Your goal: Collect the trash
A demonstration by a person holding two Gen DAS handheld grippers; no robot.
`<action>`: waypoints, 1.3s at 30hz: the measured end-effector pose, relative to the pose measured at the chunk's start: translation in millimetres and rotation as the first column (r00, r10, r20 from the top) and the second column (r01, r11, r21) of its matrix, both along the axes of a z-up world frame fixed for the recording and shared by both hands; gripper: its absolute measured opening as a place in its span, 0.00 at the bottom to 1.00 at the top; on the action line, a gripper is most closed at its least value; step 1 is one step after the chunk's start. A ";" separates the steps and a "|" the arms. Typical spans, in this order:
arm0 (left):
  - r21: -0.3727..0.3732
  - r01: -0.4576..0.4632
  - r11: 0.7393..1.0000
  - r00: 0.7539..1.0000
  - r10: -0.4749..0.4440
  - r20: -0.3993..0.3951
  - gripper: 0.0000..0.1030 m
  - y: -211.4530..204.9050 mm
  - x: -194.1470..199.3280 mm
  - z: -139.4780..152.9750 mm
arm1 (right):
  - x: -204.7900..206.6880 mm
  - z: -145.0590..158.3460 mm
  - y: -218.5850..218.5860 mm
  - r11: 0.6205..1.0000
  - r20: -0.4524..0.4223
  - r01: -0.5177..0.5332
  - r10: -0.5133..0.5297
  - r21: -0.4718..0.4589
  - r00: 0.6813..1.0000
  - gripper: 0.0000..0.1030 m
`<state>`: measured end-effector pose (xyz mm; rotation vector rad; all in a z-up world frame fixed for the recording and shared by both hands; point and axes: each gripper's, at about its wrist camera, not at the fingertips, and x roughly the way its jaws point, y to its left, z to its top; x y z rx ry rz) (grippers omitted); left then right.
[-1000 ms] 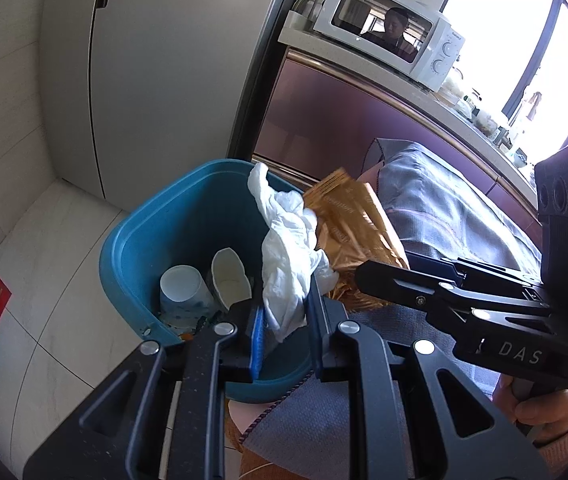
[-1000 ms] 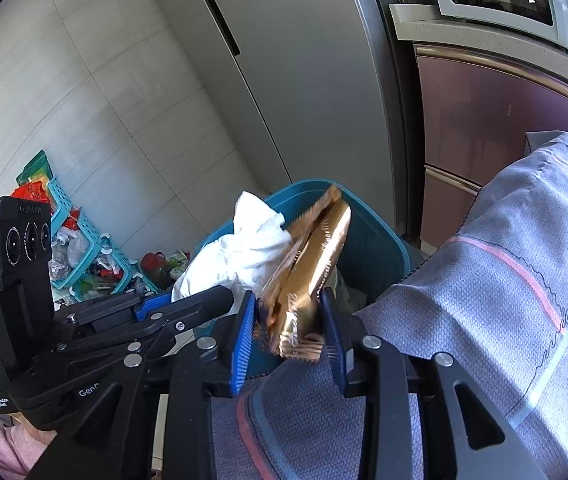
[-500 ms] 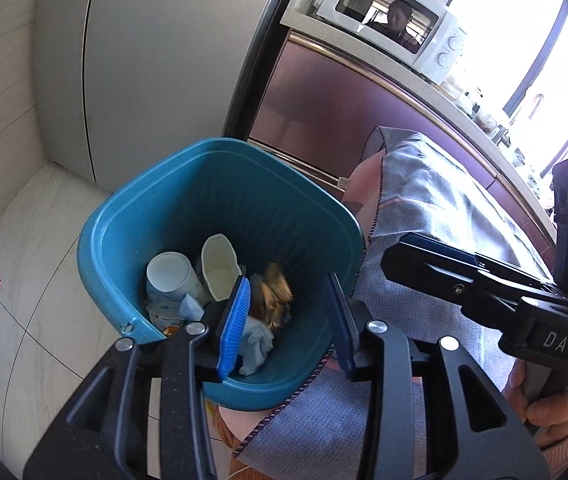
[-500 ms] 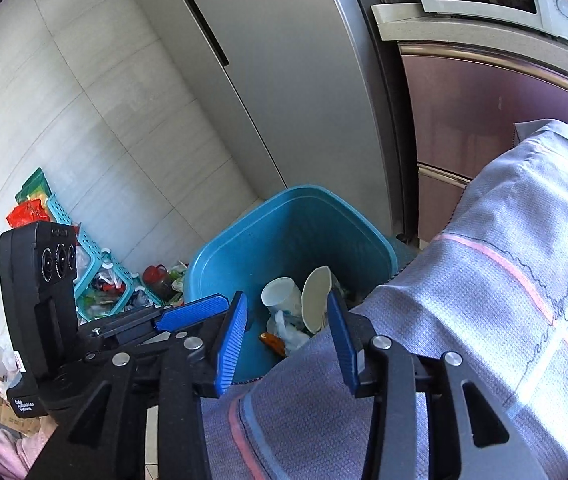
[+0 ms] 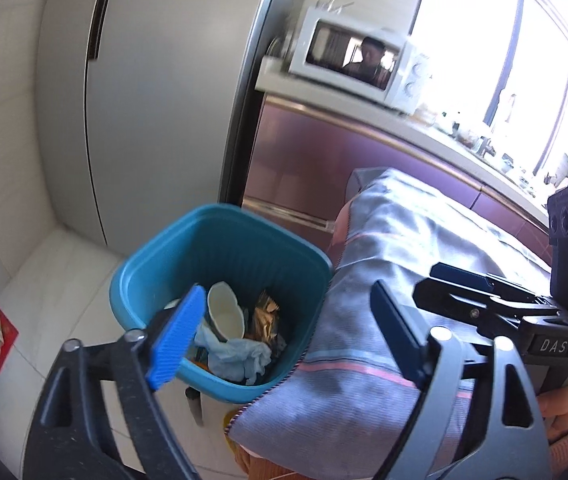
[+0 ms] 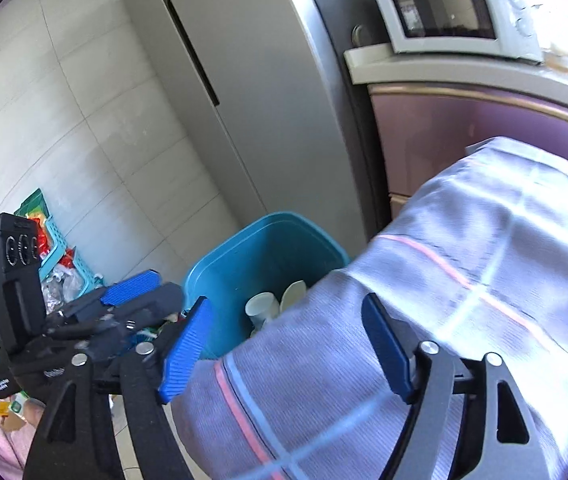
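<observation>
both your tools are wide and empty, left tool [image 5: 284, 332] and right tool [image 6: 284, 348], jaws just opened, nothing between them. the trash is down in the blue bin [image 5: 155, 264] beside the cloth-covered tabletop [image 5: 404, 248]: crumpled tissue [image 5: 239, 356], gold wrapper [image 5: 265, 316], paper cups [image 5: 225, 312]. all light and crushable i'd say; pinch any more soft trash at a bunched fold, cups by the rim.

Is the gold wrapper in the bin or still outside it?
In. The gold wrapper lies inside the blue bin, beside the white tissue and a paper cup.
</observation>
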<state>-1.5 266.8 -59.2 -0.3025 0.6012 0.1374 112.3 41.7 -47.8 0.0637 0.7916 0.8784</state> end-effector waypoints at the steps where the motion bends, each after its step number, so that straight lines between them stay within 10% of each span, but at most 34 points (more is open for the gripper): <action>1: 0.008 -0.003 1.000 1.000 0.002 0.013 0.92 -2.7 -3.8 3.3 | -3.9 1.6 -7.7 1.000 0.015 0.018 -0.018 0.004 1.000 0.78; 16: 0.146 0.004 0.989 0.983 -0.031 0.182 0.95 -85.5 -30.1 42.6 | -81.3 31.4 -123.5 0.927 0.321 0.374 -0.366 0.036 0.874 0.93; 39: 0.244 0.082 0.966 0.934 -0.159 0.319 0.95 -179.9 -37.2 60.0 | -143.0 43.0 -221.3 0.753 0.425 0.642 -0.634 0.147 0.646 0.93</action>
